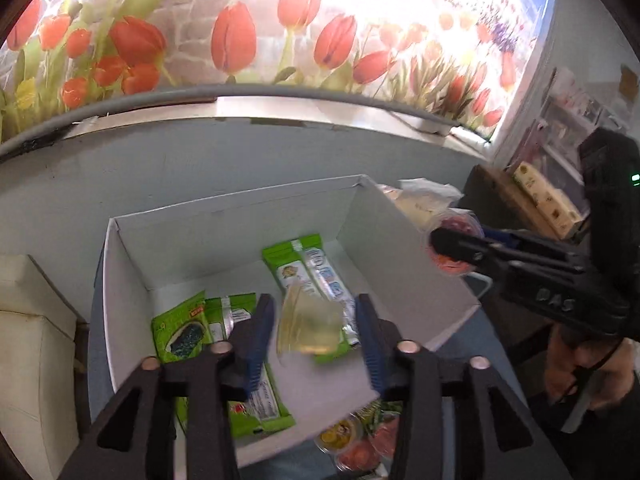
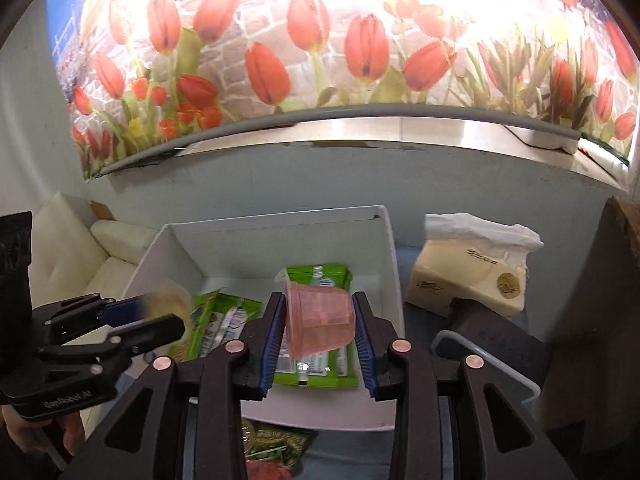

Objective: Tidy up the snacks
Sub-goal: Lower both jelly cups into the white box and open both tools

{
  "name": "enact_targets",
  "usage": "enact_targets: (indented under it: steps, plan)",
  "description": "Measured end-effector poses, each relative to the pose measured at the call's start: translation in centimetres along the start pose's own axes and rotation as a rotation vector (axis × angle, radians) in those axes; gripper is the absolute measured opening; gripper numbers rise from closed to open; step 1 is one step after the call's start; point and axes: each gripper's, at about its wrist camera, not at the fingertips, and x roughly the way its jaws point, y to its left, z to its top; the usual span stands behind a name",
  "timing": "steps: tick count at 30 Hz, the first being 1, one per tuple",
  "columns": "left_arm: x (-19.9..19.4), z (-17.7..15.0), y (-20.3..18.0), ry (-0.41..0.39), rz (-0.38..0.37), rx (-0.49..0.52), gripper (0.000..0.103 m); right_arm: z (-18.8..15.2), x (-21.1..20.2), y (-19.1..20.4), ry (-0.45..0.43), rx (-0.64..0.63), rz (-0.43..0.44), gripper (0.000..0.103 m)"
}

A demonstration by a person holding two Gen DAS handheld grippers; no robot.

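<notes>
Cream sofa sitting far left, beside the white cardboard box I am working over. My left gripper is hovering over the box, blue pads spread apart, with a yellow jelly cup blurred between them; pads look clear of its sides, so I am calling it let go, not pinched. Under it, green snack packets are lying flat on the box floor, one along the left side, more toward the middle. Moving right, my right gripper is closing on a pink jelly cup, tilted on its side, both blue pads pressing its walls, held above the packets in the box. Loose snacks are lying on the blue table in front of the box near wall, outside it. Further right, a cream tissue pack is sitting just beside the box right wall, a dark block in front of it. Tulip mural is running across the back wall.
</notes>
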Motion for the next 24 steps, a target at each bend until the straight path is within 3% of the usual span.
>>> enact_targets:
  steps: [1,2,3,6,8,18,24]
  plan:
    - [0.5,0.1,0.1,0.002,0.019,0.0,0.09,0.0,-0.1,-0.3,-0.009,-0.001,-0.012,0.076]
    - [0.6,0.0,0.3,-0.01,0.026,-0.006,0.103,0.1,-0.3,-0.7,-0.022,0.004,-0.014,0.088]
    - [0.6,0.0,0.4,-0.035,0.027,-0.014,0.103,0.0,-0.9,-1.0,-0.049,0.017,-0.01,0.094]
    - [0.8,-0.1,0.9,-0.03,0.025,-0.03,0.103,0.1,-2.3,-1.8,-0.081,0.047,0.01,0.096]
    - [0.7,-0.2,0.9,-0.024,0.042,-0.025,0.103,0.0,-2.7,-2.0,-0.09,0.048,0.001,0.103]
    - [-1.5,-0.6,-0.2,-0.05,0.082,0.024,0.103,-1.2,-3.1,-1.4,-0.082,0.044,-0.017,0.103]
    - [-5.0,-3.0,-0.6,-0.092,0.062,0.025,0.103,-4.6,-5.7,-0.1,-0.101,0.03,0.015,0.103]
